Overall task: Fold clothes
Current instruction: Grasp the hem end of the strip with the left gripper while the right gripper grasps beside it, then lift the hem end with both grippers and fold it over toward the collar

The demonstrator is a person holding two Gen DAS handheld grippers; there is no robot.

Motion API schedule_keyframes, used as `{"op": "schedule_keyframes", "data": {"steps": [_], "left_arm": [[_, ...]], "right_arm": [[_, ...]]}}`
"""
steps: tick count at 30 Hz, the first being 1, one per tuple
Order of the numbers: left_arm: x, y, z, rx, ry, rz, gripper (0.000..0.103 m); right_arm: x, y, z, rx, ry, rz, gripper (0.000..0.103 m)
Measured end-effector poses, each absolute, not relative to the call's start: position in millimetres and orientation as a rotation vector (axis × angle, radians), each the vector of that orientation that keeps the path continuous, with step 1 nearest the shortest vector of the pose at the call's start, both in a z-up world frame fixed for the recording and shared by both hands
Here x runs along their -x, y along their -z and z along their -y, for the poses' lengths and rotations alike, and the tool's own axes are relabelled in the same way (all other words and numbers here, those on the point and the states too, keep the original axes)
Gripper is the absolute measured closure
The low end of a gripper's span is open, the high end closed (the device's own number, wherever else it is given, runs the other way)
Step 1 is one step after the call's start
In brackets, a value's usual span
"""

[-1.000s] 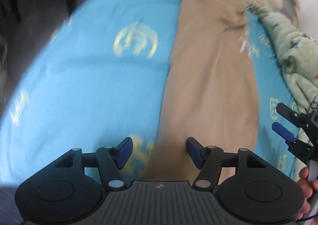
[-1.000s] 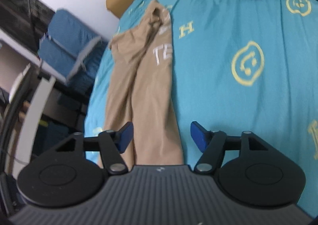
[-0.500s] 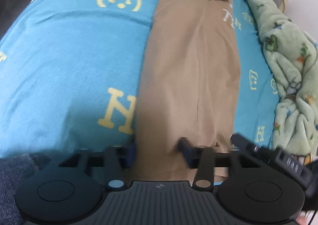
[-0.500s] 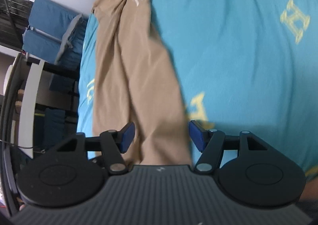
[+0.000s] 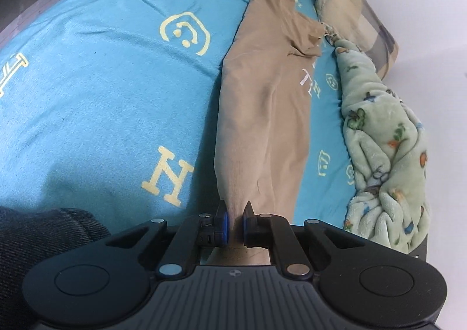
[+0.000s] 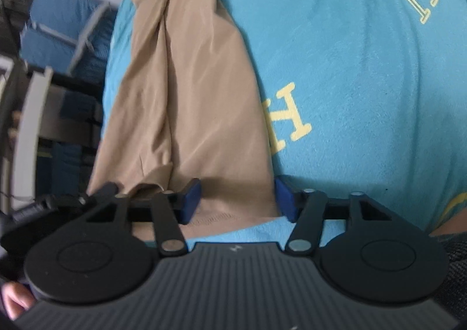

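Note:
A tan garment with white lettering lies folded into a long strip on the blue bed sheet. My left gripper is shut on the near hem corner of the garment. In the right wrist view the same garment stretches away from me. My right gripper is open, its blue pads straddling the other near hem corner, low over the sheet. The left gripper's black frame shows at the left of the right wrist view.
A green patterned blanket lies bunched along the right side of the bed, with a pillow beyond it. Blue cushions and a chair stand past the bed's far edge. Dark denim sits at the near edge.
Both grippers moved down to the garment's near hem. The left gripper closed on the hem corner. The right gripper stayed open and now straddles the other corner.

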State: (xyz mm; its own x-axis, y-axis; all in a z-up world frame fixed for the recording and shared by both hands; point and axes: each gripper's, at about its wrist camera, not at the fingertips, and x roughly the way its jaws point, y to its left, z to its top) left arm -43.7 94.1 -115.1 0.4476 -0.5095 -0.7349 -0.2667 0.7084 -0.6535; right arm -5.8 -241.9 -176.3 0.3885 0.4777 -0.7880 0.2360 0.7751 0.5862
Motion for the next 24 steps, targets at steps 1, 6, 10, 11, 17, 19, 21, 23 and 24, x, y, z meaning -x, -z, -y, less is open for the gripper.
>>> {"op": "schedule_keyframes", "data": {"steps": [1,6,10,11,17,19,21,23,24], "left_arm": [[44.5,114.8,-94.2,0.811,0.169,-1.133,0.094],[36.4,126.2,-106.8,0.821,0.164,-1.139,0.094],[28.4,113.4,-112.1,0.884,0.21,-1.064,0.095],[29.2,101.6,-115.1,0.897,0.224,-1.029,0.095],[28.6,7.8,-106.3,0.918,0.331,-0.819,0.097],[40.3,-16.6,-106.5,0.914,0.351,-0.765,0.097],[58.0,-31.3,-106.1,0.919,0.371,-0.752,0.097],[65.8,-24.7,-106.3,0.925,0.366,-0.764,0.097],[69.7,-21.4,-106.5,0.929,0.364,-0.771,0.097]], "right_arm": [[5.0,174.6,237.8,-0.684,-0.175,-1.195,0.064],[7.2,168.7,242.4,-0.708,-0.172,-1.155,0.097],[12.7,127.8,263.9,-0.79,-0.197,-0.972,0.098],[14.1,114.1,270.1,-0.817,-0.214,-0.926,0.098],[16.9,9.6,293.0,-0.838,-0.328,-0.687,0.098],[24.8,-16.6,296.7,-0.82,-0.357,-0.628,0.098],[37.2,-31.6,298.5,-0.799,-0.367,-0.607,0.098],[51.1,-35.3,299.6,-0.776,-0.37,-0.609,0.098],[59.2,-33.8,300.2,-0.766,-0.372,-0.615,0.098]]}}
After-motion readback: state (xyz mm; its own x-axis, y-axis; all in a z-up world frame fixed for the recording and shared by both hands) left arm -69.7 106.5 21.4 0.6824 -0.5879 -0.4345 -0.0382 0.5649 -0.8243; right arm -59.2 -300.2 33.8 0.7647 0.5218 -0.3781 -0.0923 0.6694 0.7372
